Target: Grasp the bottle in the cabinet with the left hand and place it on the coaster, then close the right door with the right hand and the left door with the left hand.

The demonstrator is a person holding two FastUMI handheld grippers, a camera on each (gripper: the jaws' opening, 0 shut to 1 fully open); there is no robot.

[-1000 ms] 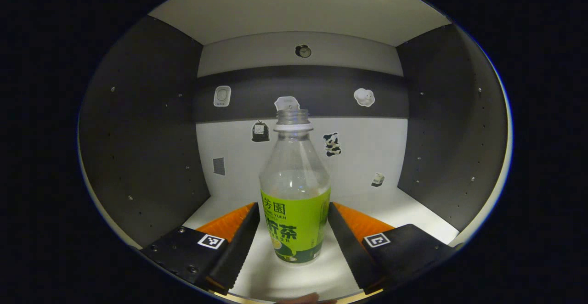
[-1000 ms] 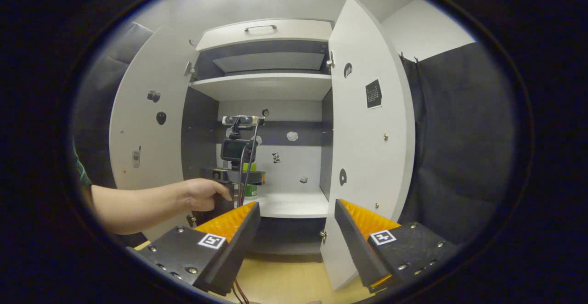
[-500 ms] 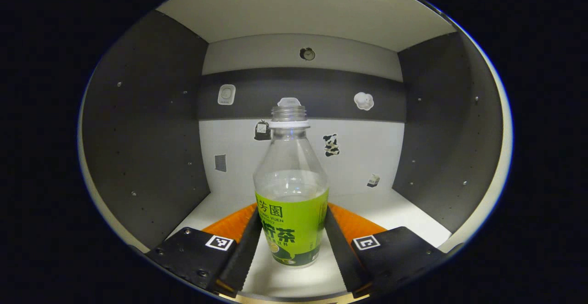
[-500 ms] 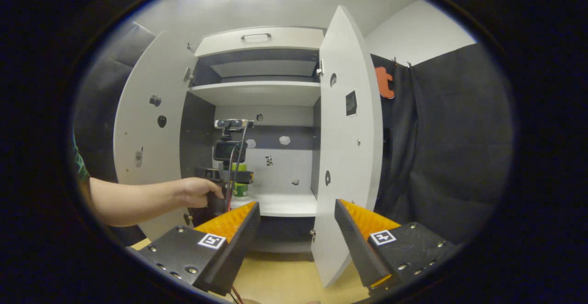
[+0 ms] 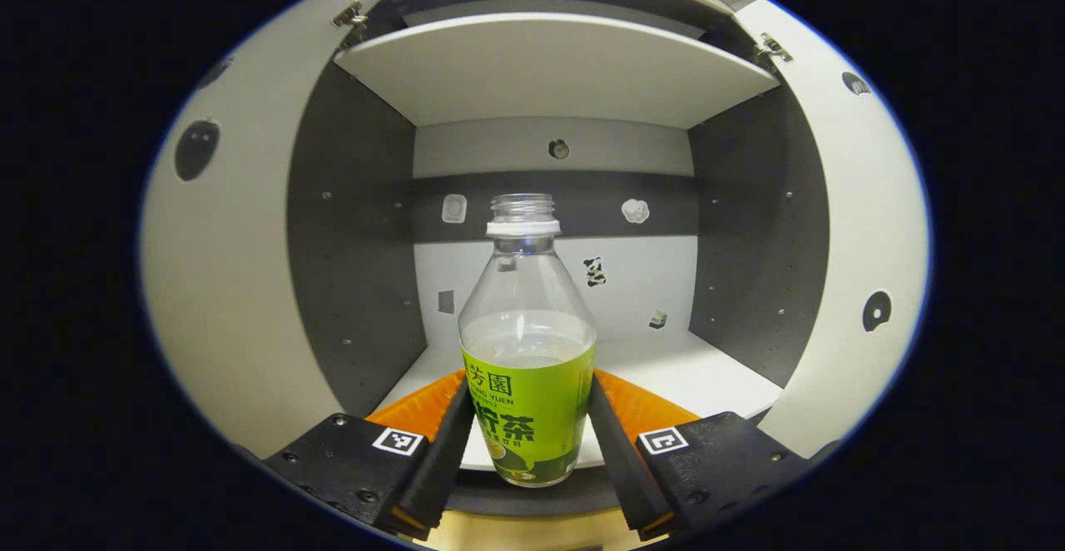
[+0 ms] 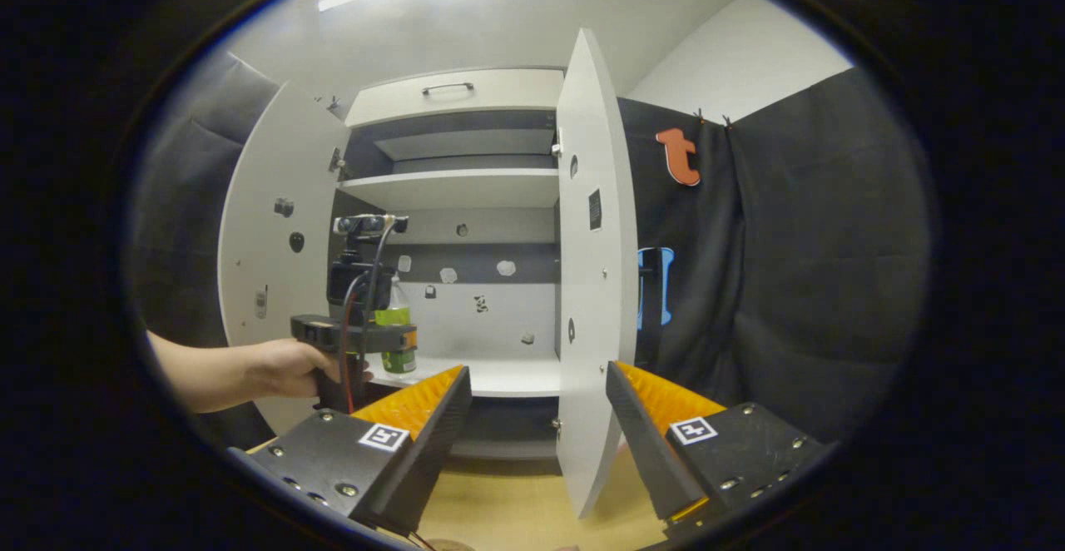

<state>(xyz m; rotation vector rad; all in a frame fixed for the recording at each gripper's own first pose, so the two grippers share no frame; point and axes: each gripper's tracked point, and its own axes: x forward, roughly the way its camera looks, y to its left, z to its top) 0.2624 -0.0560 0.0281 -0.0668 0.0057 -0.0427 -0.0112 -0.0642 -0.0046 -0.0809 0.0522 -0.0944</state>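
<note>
White and dark grey, the cabinet (image 5: 549,68) stands open in front of both grippers, with its two doors swung wide. Little stickers dot its back wall.

In the left gripper view, the left gripper (image 5: 526,443) is closed on the bottle (image 5: 527,343), one finger pressing on each side of the green label. The bottle is upright and has no cap. It is clear at the top, and there is some liquid inside, up to just above the label. The bottle's bottom hangs over the front edge of the lower shelf (image 5: 682,368), not resting on it. The left door (image 5: 225,285) curves along the left side of this view and the right door (image 5: 857,226) along the right side.

In the right gripper view, a hand (image 6: 287,366) holds the left gripper at the front left corner of the lower shelf. The bottle sits between its fingers, just in front of the shelf's front edge. A small camera and cables ride on top of that gripper.

The right gripper (image 6: 539,418) is open with nothing between its fingers. It hovers over the wooden table (image 6: 507,518), in front of the cabinet. The right door is seen almost edge-on, just past the gripper's right finger. Dark cloth hangs on the wall to the right of the cabinet
</note>
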